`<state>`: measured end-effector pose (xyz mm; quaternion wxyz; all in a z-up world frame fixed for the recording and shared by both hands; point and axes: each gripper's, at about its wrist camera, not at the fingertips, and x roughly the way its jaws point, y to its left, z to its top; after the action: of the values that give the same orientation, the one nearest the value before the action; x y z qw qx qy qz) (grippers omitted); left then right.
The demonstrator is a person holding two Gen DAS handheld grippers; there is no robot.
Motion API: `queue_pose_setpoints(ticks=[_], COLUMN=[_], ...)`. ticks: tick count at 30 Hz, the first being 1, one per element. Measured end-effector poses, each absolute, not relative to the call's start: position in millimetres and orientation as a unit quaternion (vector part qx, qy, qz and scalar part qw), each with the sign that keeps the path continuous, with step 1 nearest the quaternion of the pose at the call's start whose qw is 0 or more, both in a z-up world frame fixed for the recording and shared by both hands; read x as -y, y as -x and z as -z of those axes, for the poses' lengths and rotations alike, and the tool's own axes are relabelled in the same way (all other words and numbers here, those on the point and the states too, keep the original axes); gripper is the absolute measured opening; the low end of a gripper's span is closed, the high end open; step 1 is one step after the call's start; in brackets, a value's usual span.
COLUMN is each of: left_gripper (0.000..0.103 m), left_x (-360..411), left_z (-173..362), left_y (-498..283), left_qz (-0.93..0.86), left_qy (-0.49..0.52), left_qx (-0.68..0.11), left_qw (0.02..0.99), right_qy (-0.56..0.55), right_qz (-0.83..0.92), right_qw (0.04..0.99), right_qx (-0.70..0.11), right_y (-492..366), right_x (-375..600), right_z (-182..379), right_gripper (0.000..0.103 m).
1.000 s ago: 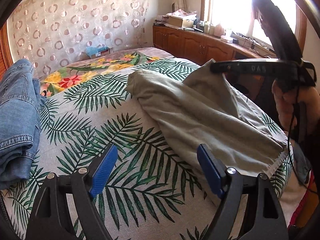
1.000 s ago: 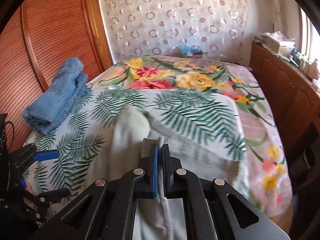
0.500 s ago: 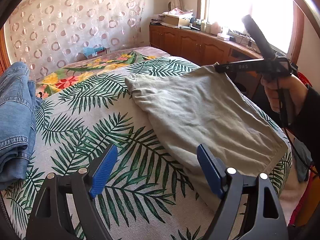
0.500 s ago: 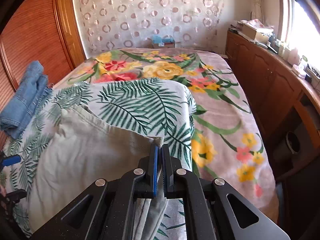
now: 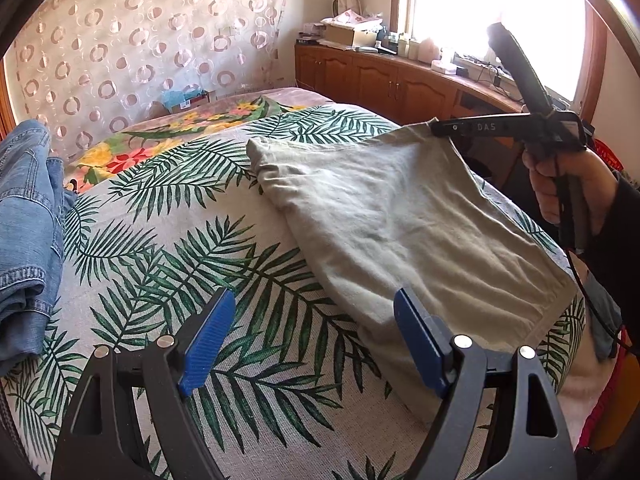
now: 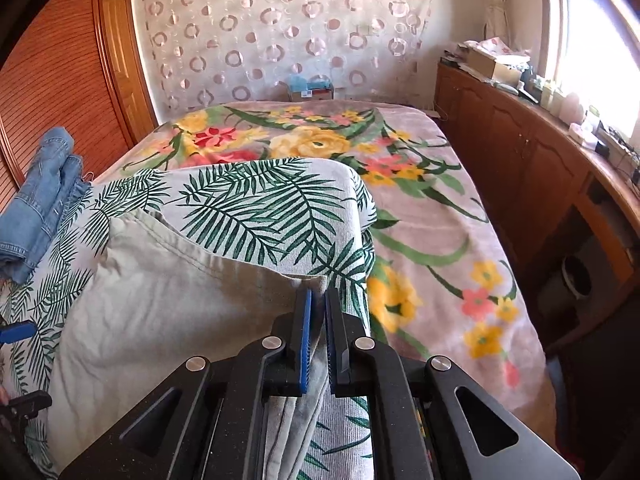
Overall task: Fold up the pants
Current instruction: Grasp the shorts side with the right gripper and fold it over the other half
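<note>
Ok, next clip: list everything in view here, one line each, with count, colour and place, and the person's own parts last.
pants: one, grey-beige, folded on the leaf-print cover, far right corner lifted
jeans: one pile, blue denim, left edge of the bed
leaf-print cover: one, white with green fronds, over the near part of the bed
floral blanket: one, pinkish with yellow and red flowers, far part and right side of the bed
cabinets: one run, brown wood, under the window at right
curtain: one, pale with ring pattern, back wall
left gripper: one, black with blue pads, open above the cover
right gripper: one, black with blue pads, shut on the pants corner
hand: one, holding the right gripper's handle
</note>
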<state>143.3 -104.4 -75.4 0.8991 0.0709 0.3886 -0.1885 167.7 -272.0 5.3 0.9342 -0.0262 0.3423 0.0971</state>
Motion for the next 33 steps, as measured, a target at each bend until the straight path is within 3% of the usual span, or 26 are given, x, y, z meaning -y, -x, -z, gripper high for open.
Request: queue_pose_setpoints(ticks=[16, 20, 33], left_gripper=[0.082, 0.082, 0.082], left_x=[110, 111, 117], left_z=[82, 85, 95], left_y=[-143, -144, -149], left_qz=[0.192, 0.191, 0.193], left_qy=[-0.077, -0.080, -0.089], left_qx=[-0.397, -0.401, -0.427], left_qw=[0.894, 0.892, 0.879], right_qy=[0.026, 0.021, 0.052], right_qz=[-0.071, -0.101, -0.117], right_qw=[0.938, 0.935, 0.918], right_qx=[-0.340, -0.340, -0.375], right_y=[-153, -126, -99], right_x=[274, 272, 268], right_z=[-5, -2, 29], right_gripper=[0.012, 0.021, 0.021])
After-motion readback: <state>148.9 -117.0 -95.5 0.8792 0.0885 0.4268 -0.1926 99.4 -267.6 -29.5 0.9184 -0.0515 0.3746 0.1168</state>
